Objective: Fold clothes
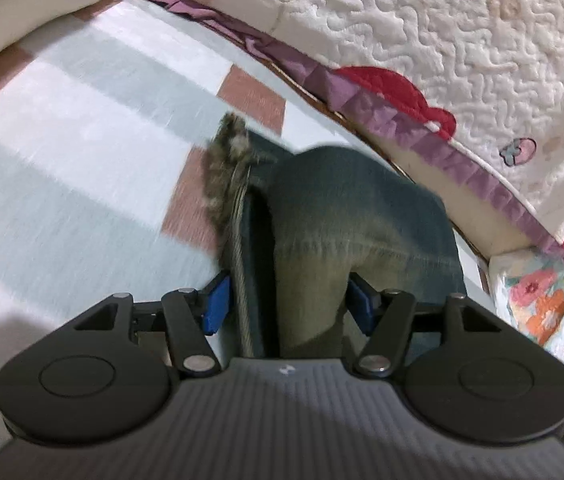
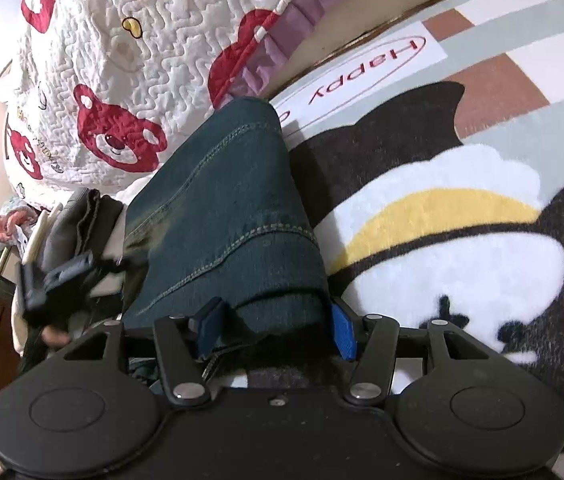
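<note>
A pair of dark blue jeans (image 1: 334,216) with a frayed hem (image 1: 229,160) hangs from my left gripper (image 1: 288,304), whose blue pads press the denim on both sides. In the right wrist view the same jeans (image 2: 221,208) run away from my right gripper (image 2: 275,326), which is shut on a thick fold of the denim. The jeans are held above a patterned rug (image 2: 442,208). The other gripper (image 2: 53,284) shows blurred at the left of the right wrist view.
A bed with a white quilted cover with red bears and a purple frill (image 2: 121,80) stands beside the rug; it also shows in the left wrist view (image 1: 442,60). The rug (image 1: 81,140) has pale stripes and brown squares. Clutter and a floral fabric (image 1: 554,304) lie by the bed.
</note>
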Demonstrator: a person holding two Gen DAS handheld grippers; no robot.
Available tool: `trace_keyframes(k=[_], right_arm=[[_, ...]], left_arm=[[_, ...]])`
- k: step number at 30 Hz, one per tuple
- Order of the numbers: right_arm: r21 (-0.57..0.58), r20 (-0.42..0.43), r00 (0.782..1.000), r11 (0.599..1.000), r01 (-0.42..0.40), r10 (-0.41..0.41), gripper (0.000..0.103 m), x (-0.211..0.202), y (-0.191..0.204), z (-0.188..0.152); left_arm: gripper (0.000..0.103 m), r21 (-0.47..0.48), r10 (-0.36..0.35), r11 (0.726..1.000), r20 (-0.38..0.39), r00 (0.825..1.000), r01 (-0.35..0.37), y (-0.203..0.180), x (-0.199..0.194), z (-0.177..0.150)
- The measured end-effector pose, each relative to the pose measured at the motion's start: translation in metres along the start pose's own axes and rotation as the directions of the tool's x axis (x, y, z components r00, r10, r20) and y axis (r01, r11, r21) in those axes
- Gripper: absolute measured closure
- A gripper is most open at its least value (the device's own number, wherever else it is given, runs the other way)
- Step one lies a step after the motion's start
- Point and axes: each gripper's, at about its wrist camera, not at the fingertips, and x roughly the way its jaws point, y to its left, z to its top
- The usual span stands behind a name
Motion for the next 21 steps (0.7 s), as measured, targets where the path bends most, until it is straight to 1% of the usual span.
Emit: trace_keyframes(k=[4,6,9,15,19,21], right_arm=[[0.091,0.02,1.0,0.996,-0.012,0.01,0.041,-0.001,-0.004,-0.004],[0.141,0.034,0.999,0.99,-0.019,0.014,0.041,-0.001,-0.005,-0.006],[0.216,0.055,0.998,0.976,-0.03,0.018,0.037,-0.002,-0.008,-0.009],[0.36,0.098,0.995,0.931,-0.056,0.022,0.035,-0.002,-0.013,-0.014],[0.451,0.126,0.992,0.889,-0.077,0.022,0.033,-0.003,-0.017,-0.018],[0.464,0.14,0.99,0.883,-0.075,0.011,0.031,0.0,-0.014,-0.02]], left_arm=[[0.041,0.005,0.003,1.0,0.006,1.0,-0.003,-0.002,0.004,0.003],[0.044,0.003,-0.006,1.0,0.022,1.0,0.006,0.0,0.002,0.0],[0.046,0.032,-0.005,0.999,0.032,0.999,0.004,-0.001,0.001,-0.002],[0.044,0.091,-0.004,0.996,0.052,0.999,-0.001,-0.003,-0.001,-0.007],[0.044,0.076,-0.035,0.997,0.068,0.997,0.029,0.003,-0.003,-0.011],[0.044,0.057,-0.056,0.997,0.068,0.996,0.053,0.007,-0.004,-0.011]])
